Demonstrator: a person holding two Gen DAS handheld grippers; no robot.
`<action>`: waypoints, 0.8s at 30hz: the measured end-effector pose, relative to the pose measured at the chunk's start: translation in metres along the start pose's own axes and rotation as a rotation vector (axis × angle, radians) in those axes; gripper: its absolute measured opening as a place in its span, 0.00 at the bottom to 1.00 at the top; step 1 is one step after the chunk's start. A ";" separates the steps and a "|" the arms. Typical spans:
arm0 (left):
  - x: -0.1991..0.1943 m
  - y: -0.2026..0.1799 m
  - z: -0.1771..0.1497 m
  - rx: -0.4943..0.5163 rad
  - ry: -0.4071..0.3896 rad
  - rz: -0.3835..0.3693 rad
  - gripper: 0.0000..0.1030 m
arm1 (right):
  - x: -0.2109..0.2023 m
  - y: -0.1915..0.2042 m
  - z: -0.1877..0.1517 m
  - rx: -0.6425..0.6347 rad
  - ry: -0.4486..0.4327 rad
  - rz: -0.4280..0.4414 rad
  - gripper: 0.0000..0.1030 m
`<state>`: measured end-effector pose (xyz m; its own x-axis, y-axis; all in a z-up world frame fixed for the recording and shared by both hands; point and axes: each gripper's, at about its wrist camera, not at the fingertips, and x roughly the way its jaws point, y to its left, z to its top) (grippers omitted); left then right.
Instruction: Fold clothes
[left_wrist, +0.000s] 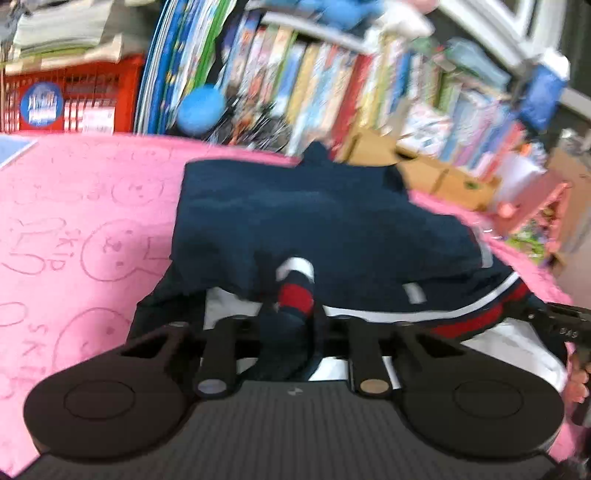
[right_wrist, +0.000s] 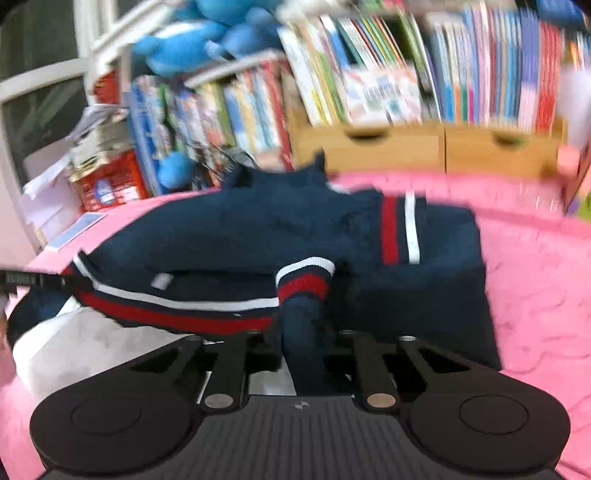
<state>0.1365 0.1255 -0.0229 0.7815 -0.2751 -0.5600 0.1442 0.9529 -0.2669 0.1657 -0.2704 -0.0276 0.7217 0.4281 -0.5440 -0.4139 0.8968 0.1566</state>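
On the pink mat (left_wrist: 92, 221) lies one navy sweater (left_wrist: 314, 221), partly folded, white lining showing at the near edge. The left gripper (left_wrist: 286, 325) is clamped on a bunch of its striped hem. To the right, the right gripper (right_wrist: 303, 332) pinches a striped cuff (right_wrist: 304, 284) the same way. This looks like the start of a fold: both edges caught, nothing carried over yet. Next, both hands likely need to lift together and lay the near edge across the body evenly. Count: one sweater, two grippers.
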 end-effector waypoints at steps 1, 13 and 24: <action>-0.012 -0.004 -0.001 0.018 -0.026 -0.006 0.16 | -0.013 0.008 -0.002 -0.030 -0.024 0.006 0.15; 0.021 -0.061 0.128 0.249 -0.244 0.054 0.17 | -0.055 0.005 0.097 -0.071 -0.360 -0.087 0.15; 0.203 -0.035 0.139 0.278 -0.040 0.241 0.19 | 0.148 -0.049 0.140 -0.073 -0.126 -0.265 0.15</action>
<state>0.3748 0.0539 -0.0182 0.8355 -0.0385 -0.5482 0.1081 0.9895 0.0954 0.3705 -0.2356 -0.0006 0.8712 0.1950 -0.4506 -0.2375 0.9706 -0.0390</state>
